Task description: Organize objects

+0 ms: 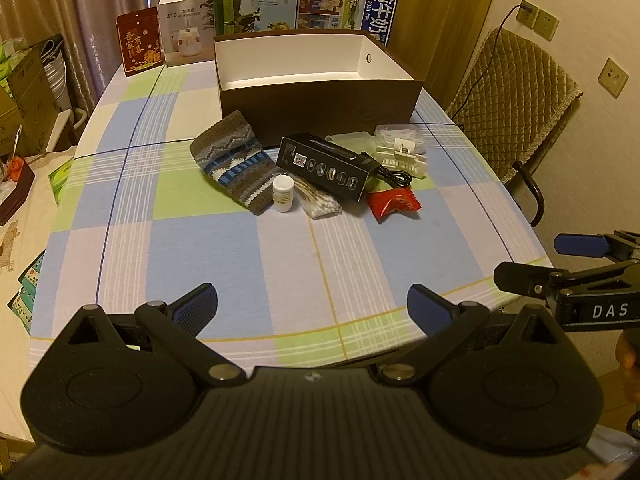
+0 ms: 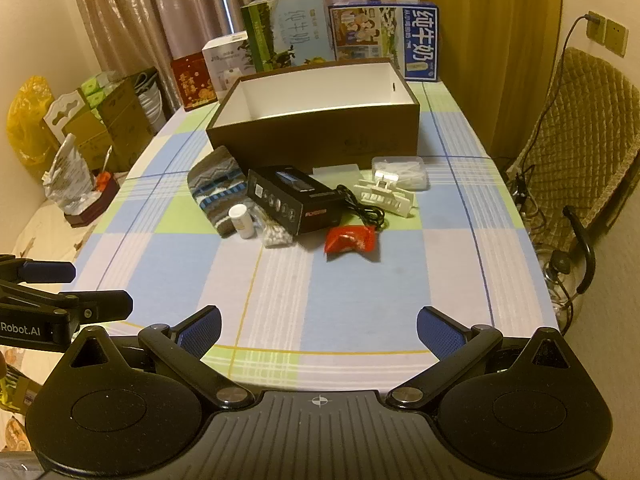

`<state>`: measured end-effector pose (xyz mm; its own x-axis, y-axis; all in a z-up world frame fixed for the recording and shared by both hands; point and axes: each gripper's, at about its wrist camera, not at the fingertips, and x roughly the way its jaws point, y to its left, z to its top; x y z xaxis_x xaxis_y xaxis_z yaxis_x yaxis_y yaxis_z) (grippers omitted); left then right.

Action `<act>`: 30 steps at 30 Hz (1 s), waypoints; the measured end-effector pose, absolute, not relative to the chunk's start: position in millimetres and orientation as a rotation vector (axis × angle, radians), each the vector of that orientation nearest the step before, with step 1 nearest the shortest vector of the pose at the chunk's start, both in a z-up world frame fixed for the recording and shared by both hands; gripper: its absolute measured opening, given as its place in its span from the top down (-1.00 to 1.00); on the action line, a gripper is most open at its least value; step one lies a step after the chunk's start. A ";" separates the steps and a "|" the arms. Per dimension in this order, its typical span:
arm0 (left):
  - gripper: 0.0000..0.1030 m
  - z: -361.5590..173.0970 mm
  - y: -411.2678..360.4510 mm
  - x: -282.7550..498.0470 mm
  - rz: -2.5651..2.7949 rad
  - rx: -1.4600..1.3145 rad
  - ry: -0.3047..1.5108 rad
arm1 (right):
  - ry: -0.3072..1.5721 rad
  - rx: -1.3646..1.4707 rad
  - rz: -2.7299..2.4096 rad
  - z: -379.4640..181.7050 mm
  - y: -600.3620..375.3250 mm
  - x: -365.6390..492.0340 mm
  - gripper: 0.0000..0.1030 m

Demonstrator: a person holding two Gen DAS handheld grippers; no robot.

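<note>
Both my tools spread, holding nothing: left tool (image 1: 312,306), right tool (image 2: 318,330), over the surface (image 2: 360,292) (brown box (image 2: 320,136) beyond clutter).

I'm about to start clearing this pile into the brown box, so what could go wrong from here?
1. The small white bottle stands upright against the knitted pouch and the cotton swab bag; moving either neighbour could tip it.
2. The black cable trails beside the black carton, by the red packet; lifting the carton might drag it along.
</note>
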<state>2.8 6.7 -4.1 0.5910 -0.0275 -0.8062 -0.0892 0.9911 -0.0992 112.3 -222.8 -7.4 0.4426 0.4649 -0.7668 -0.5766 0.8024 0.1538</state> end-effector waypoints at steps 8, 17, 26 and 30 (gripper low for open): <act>-0.94 -3.1 2.9 3.4 0.047 -0.137 0.937 | 0.904 -0.134 0.649 -7.9 -224.8 114.5 -0.97; -0.94 -3.1 1.2 4.1 0.080 -0.155 0.936 | 0.903 -0.134 0.648 -9.1 -224.8 114.4 -0.97; -0.94 -3.3 0.5 4.4 0.094 -0.165 0.934 | 0.903 -0.134 0.647 -9.4 -224.8 114.5 -0.97; -0.94 -3.1 -1.8 5.0 0.095 -0.166 0.934 | 0.902 -0.134 0.646 -9.6 -225.0 114.7 -0.97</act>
<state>5.0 -1.8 -3.1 0.5915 0.0097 -0.8062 -0.1532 0.9831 -0.1005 114.7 -225.0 -9.6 0.4456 0.4652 -0.7649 -0.5744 0.8039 0.1543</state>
